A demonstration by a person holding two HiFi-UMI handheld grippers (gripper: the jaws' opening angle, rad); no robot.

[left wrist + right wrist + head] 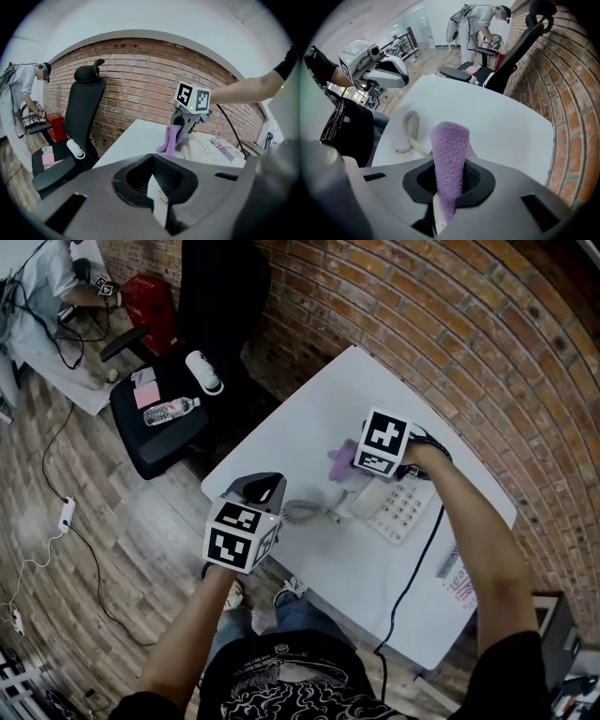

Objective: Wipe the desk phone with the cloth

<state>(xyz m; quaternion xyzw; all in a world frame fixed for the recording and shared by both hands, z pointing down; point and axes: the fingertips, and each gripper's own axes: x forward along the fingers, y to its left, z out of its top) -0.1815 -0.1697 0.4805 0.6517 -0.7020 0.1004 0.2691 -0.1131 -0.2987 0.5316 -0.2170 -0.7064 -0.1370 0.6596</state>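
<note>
Cloth (450,150) clamped in right gripper (440,206); head view shows little of it.

In the head view, the cloth (341,462) is largely covered by the marker cube (384,442) of the right gripper (354,466). The upper part of the desk phone (401,510) is hidden beneath that gripper and the hand (422,457). The person (42,277) at the upper left is cut off by the frame's edge. Print on the card (458,583) at the lower right is too small to be read. In the left gripper view, the white sliver (159,201) seen at the left gripper (151,176) cannot be identified.
</note>
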